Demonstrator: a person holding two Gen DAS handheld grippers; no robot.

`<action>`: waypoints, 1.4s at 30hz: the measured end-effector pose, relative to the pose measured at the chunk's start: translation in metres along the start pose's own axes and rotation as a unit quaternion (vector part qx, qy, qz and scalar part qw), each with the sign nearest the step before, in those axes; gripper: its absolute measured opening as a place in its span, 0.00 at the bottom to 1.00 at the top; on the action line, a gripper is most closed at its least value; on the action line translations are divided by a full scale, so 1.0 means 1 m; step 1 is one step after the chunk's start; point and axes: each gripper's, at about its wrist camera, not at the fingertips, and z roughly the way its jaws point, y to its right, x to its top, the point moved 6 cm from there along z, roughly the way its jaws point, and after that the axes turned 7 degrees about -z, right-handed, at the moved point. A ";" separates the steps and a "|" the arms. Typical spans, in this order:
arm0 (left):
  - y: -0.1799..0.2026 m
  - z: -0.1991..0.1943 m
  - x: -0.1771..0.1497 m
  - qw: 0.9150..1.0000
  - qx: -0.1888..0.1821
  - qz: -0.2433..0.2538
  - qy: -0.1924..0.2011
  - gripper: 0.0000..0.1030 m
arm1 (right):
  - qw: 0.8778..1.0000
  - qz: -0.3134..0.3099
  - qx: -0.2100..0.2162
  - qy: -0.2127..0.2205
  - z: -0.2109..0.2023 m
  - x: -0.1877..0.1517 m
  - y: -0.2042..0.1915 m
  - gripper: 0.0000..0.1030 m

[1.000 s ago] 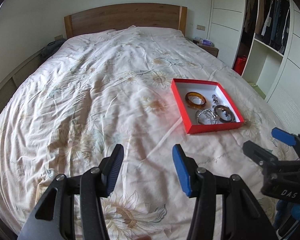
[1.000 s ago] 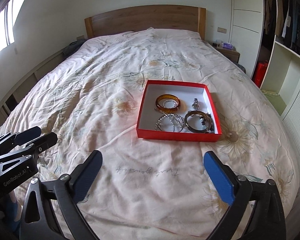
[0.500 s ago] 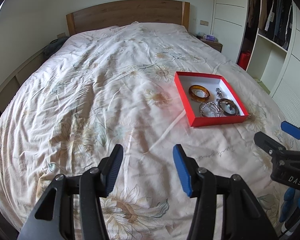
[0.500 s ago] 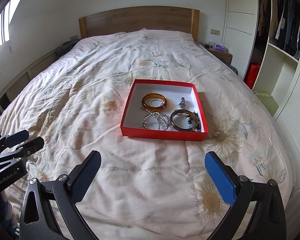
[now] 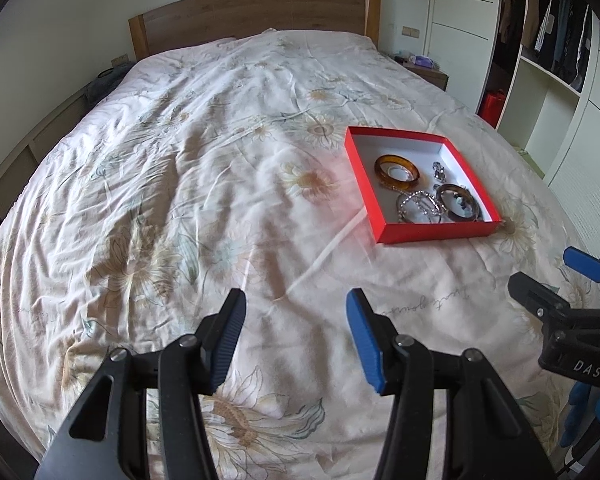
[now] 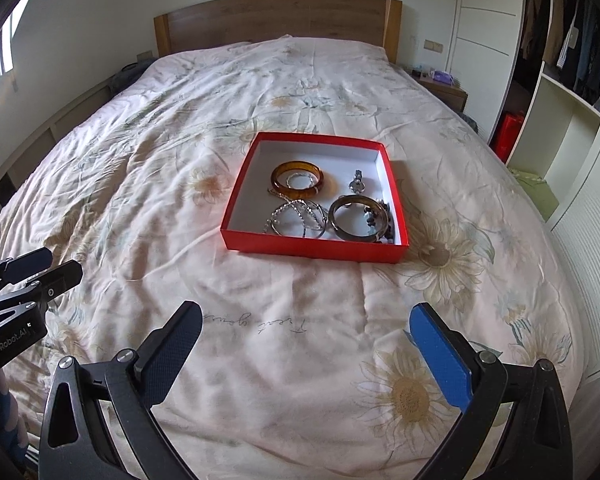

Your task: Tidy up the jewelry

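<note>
A red box (image 6: 312,246) with a white inside lies on the bed (image 6: 180,160). It holds an amber bangle (image 6: 297,179), a dark bangle (image 6: 358,217), silver chain bracelets (image 6: 298,218) and a small silver piece (image 6: 357,184). The box also shows in the left wrist view (image 5: 432,234), right of centre. My left gripper (image 5: 296,334) is open and empty, above the quilt, left of and nearer than the box. My right gripper (image 6: 306,350) is wide open and empty, in front of the box.
A wooden headboard (image 6: 276,20) stands at the far end. A bedside table (image 6: 446,88) and an open wardrobe with hanging clothes (image 6: 572,60) are on the right. A red object (image 6: 508,132) stands on the floor by the wardrobe. A window (image 6: 0,52) is at left.
Both grippers have drawn back a little and risen from the box, which now looks slightly farther away. Both stay open and empty. The jewelry has not moved.
</note>
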 end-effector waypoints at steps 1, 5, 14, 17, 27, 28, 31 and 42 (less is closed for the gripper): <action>0.000 0.001 0.000 1.000 0.001 0.000 -0.002 0.49 | 1.000 0.001 0.001 -0.001 0.002 0.000 0.001 0.99; 0.003 0.007 -0.001 1.000 0.005 0.002 -0.008 0.49 | 1.000 0.003 0.005 -0.005 0.007 -0.001 0.002 0.99; 0.002 0.012 -0.003 1.000 0.007 0.004 -0.013 0.49 | 1.000 0.003 0.008 -0.012 0.014 -0.003 0.002 0.99; 0.003 0.012 -0.004 1.000 0.007 0.004 -0.013 0.49 | 1.000 0.003 0.009 -0.012 0.014 -0.003 0.002 0.99; 0.002 0.013 -0.004 1.000 0.008 0.005 -0.015 0.49 | 1.000 0.000 0.009 -0.013 0.017 -0.005 0.001 0.99; 0.002 0.014 -0.005 1.000 0.009 0.005 -0.015 0.49 | 1.000 0.000 0.010 -0.014 0.017 -0.005 0.001 0.99; 0.002 0.015 -0.008 1.000 0.007 0.007 -0.015 0.49 | 1.000 -0.001 0.010 -0.014 0.016 -0.005 -0.001 0.99; 0.004 0.016 -0.014 1.000 -0.002 0.010 -0.028 0.49 | 1.000 -0.005 0.010 -0.018 0.016 -0.005 -0.008 0.99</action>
